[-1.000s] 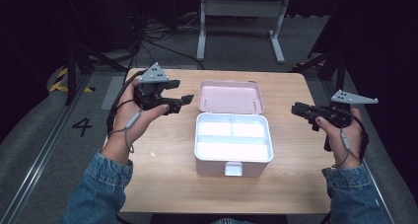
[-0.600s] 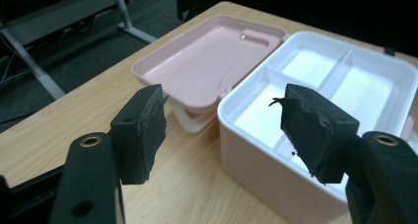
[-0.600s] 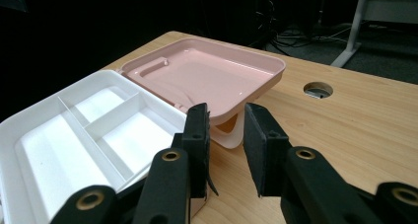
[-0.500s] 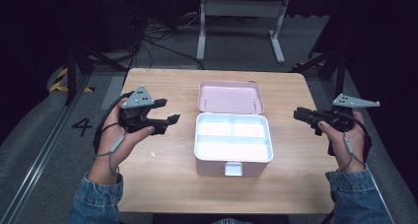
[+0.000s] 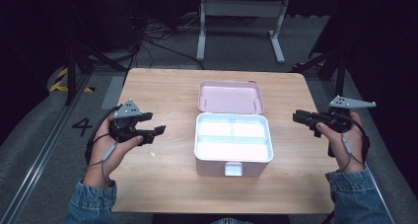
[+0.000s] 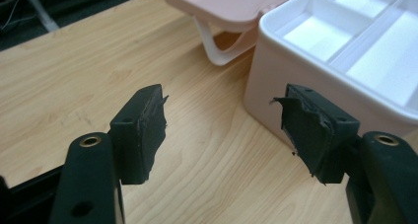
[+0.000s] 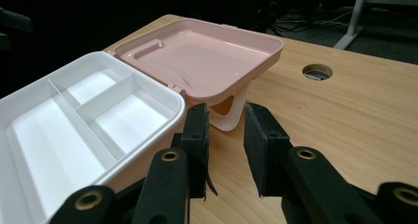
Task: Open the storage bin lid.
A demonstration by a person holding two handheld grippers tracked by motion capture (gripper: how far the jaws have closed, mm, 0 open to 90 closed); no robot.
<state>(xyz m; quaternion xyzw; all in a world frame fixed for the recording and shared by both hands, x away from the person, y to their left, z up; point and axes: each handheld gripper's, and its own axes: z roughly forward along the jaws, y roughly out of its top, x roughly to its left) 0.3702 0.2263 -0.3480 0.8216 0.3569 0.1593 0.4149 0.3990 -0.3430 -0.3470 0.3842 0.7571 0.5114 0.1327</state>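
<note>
Wooden worktop point(image 5: 162, 184) carries the pink box point(image 5: 232, 162) mid-surface, lid point(image 5: 230, 96) thrown back toward the far edge, white tray point(image 5: 232, 137) bare. Left gripper point(image 5: 156, 131) at the left edge has fingers point(image 6: 143, 130) wide and empty; right gripper point(image 5: 297, 117) at the right edge is half-open, also empty. Best close in level from both sides and square up on the lid before pinching.

A light wooden worktop point(image 5: 162, 93) fills the middle of the high view. At its centre rests an open pink storage box point(image 5: 233, 142) with white compartments, its lid point(image 5: 230, 95) laid back toward the top of the frame. A round cable hole point(image 7: 317, 71) pierces the wood.
</note>
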